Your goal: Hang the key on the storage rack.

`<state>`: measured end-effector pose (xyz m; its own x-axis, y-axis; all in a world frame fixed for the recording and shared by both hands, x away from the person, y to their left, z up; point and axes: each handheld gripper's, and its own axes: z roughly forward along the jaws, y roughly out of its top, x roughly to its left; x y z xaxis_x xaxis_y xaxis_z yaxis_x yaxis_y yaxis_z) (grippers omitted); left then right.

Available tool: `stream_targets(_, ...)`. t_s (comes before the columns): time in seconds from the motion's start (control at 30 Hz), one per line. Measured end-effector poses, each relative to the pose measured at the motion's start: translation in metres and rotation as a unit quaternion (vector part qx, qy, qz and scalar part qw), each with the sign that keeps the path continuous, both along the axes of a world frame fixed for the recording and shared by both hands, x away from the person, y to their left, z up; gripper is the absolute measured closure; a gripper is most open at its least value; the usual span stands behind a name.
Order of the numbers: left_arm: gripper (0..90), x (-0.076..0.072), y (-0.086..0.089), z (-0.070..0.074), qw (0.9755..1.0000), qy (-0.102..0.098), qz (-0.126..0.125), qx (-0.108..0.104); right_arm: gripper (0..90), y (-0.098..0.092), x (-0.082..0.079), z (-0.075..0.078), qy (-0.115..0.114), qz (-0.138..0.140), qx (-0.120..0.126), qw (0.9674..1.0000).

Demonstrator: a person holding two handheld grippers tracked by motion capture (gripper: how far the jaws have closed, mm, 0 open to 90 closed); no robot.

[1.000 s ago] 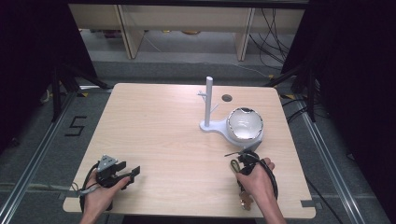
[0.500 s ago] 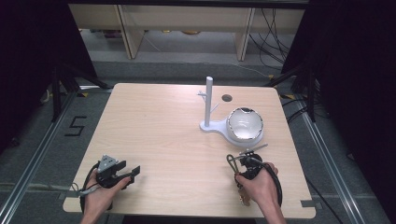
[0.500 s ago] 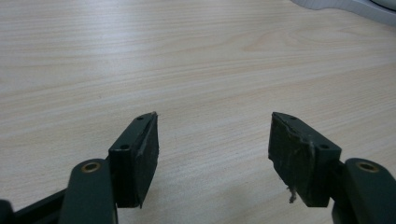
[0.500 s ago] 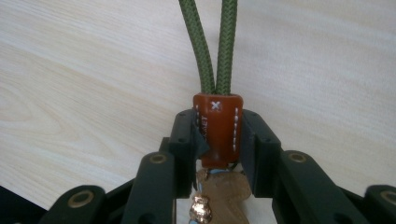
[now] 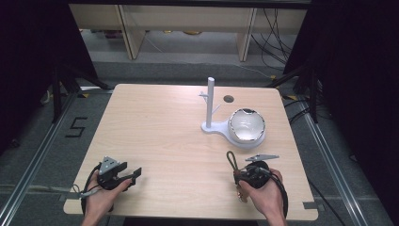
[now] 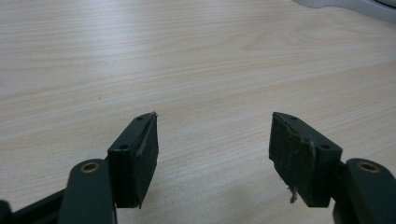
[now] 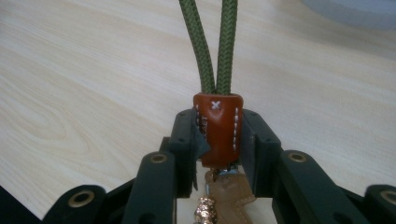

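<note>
**Keyring strap pinched in right jaws, white peg stand waiting beyond**

Pale wood-grain counter (image 5: 164,132) seen from above. Near its front right edge, right gripper (image 5: 244,177) clenched on a keyring strap: a loop of olive-green woven cord joined by a small orange-brown stitched leather tab (image 7: 218,128). Tab squeezed flat between the black jaws, probably so the cord loop (image 5: 231,160) stands free ahead of the gripper, ready to be hooked over something. Gold-coloured bead and tan leather piece hanging below the tab, behind the jaws. Farther back and to the right, well apart from the strap, a white plastic stand with an upright post and short side pegs (image 5: 210,101), joined to a shallow white bowl-shaped dish (image 5: 247,125); likely the hanging place, judging by the layout. Right hand (image 5: 263,197) wrapped around the gripper, pointing forward, low over the counter. Left gripper (image 5: 133,173) near the front left edge, jaws released and spread wide over bare wood, grasping nothing, left hand (image 5: 101,195) resting low, seemingly idle.
</note>
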<state>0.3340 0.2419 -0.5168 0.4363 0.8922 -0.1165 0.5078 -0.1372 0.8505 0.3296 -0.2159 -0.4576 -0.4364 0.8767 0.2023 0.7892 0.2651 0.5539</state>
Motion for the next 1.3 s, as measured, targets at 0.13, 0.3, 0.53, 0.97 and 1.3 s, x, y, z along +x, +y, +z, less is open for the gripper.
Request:
stream_targets(0.13,32.8,-0.001,-0.002,0.000,1.0000,0.002,0.005,-0.008,69.2,0.000,-0.002,-0.009,-0.054,0.010,0.022,0.9983)
stream_targets(0.3,32.7,0.000,-0.001,0.001,1.0000,-0.007,-0.002,0.001,69.3,0.002,-0.004,-0.011,-0.082,0.013,0.034,0.9960)
stream_targets(0.53,32.7,0.000,-0.002,0.000,1.0000,-0.007,-0.004,-0.004,69.2,0.004,-0.004,-0.017,-0.131,0.023,0.060,0.9893)
stream_targets(0.97,32.6,0.001,-0.001,0.002,0.9998,-0.016,-0.003,-0.008,69.2,0.013,-0.006,-0.025,-0.167,0.019,0.103,0.9803)
stream_targets(1.3,32.6,0.003,-0.006,0.009,0.9997,-0.022,-0.010,-0.005,69.3,0.017,-0.003,-0.021,-0.204,0.033,0.124,0.9707)
